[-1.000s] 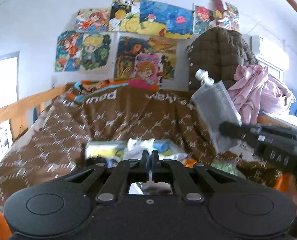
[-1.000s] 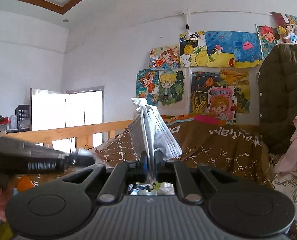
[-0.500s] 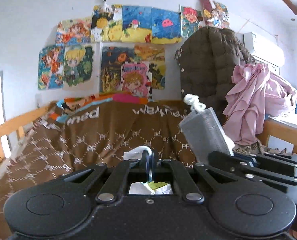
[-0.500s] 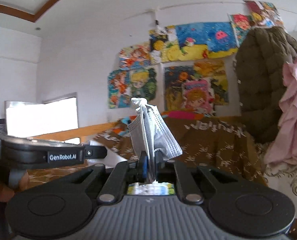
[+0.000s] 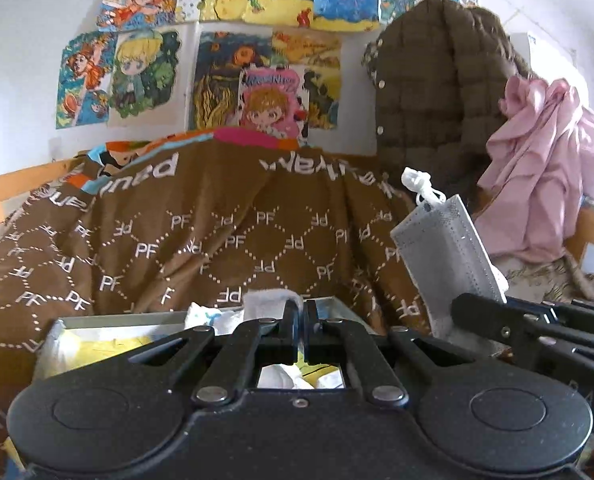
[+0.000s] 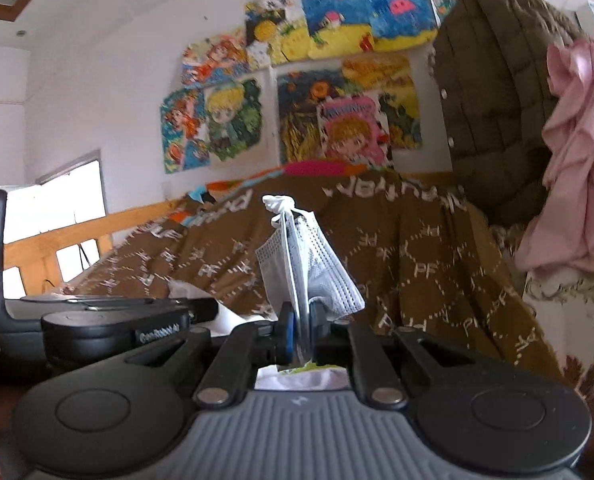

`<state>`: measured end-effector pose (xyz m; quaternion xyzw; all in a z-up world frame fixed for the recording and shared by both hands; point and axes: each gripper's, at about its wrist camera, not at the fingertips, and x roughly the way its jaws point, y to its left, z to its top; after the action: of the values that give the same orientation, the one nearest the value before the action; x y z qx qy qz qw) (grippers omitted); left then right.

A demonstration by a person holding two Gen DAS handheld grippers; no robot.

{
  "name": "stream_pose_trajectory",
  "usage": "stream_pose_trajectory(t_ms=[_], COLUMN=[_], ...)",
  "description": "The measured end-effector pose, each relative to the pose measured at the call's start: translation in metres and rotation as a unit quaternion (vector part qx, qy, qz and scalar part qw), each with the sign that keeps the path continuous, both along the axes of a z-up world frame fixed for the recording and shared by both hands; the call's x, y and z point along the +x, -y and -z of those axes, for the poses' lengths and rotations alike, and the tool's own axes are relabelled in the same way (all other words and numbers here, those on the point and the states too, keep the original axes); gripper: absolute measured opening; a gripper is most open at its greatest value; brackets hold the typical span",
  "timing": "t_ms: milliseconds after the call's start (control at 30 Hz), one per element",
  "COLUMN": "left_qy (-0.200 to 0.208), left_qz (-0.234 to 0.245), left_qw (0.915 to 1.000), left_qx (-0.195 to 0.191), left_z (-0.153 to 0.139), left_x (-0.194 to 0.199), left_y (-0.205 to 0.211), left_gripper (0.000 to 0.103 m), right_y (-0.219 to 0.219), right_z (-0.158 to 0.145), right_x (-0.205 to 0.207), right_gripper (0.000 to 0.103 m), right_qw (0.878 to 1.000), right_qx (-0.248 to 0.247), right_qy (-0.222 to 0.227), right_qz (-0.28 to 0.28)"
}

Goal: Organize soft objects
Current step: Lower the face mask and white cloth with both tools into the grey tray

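My right gripper (image 6: 300, 320) is shut on a folded grey face mask (image 6: 309, 268) that stands upright, its white ear loops knotted at the top. The same face mask (image 5: 445, 248) shows at the right of the left wrist view, held by the right gripper (image 5: 469, 312). My left gripper (image 5: 301, 312) is shut, with a scrap of white cloth (image 5: 265, 300) at its tips; whether it grips the scrap I cannot tell. Just beyond lies a shallow box (image 5: 109, 320) holding white and yellow soft items (image 5: 209, 316). The left gripper's body (image 6: 97, 320) shows at the left of the right wrist view.
A brown patterned blanket (image 5: 217, 232) covers the bed. A brown quilted jacket (image 5: 437, 80) and pink cloth (image 5: 549, 160) hang at the right. Cartoon posters (image 5: 225, 60) cover the wall. A wooden rail (image 6: 69, 236) runs at the left.
Both grippers tilted down and moved closer to the bed. The mask came lower and nearer the left gripper. The box of soft items came back into the left wrist view.
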<state>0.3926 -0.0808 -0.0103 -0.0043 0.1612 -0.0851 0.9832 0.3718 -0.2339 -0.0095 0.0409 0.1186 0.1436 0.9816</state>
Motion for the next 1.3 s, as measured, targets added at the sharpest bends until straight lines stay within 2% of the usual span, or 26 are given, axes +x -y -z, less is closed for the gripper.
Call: stream_pose_trajectory(t_ms=[133,300,433,700,867,1300], left_qy=[-0.01,-0.029,-0.045,-0.065,-0.086,-0.111], left_qz=[-0.007,0.001,0.017,0.03,0.021,0.035], left_qw=[0.9999,0.9996,0.9988,0.9972,0.996,0.9931], left_qx=[-0.01,0.001,0.008,0.023,0.013,0.01], left_z=[0.013,0.018,0.02,0.022,0.026,0.032], left_x=[0.025,0.05,0.061,0.065,0.064,0.062], left_y=[-0.004,-0.004,0.0,0.007,0.003,0.009], left_gripper=[0.001,0.001,0.001,0.001,0.001,0.001], right_y=[0.005,0.007,0.006,0.006,0.003,0.002], right_z=[0.014,0.028,0.029,0.033,0.033,0.035], right_x=[0.023,0.042,0.047,0.054,0.055,0.057], right_gripper=[0.009,0.008,0.009,0.01,0.011,0.017], right_qw=[1.0,0.998,0.997,0.994,0.993,0.991], right_qx=[0.007,0.011,0.005,0.0,-0.006,-0.01], right_qy=[-0.024,-0.061,-0.07,-0.107,-0.112,-0.126], right_qz=[-0.005,-0.006,-0.016,-0.023,-0.032,-0.034])
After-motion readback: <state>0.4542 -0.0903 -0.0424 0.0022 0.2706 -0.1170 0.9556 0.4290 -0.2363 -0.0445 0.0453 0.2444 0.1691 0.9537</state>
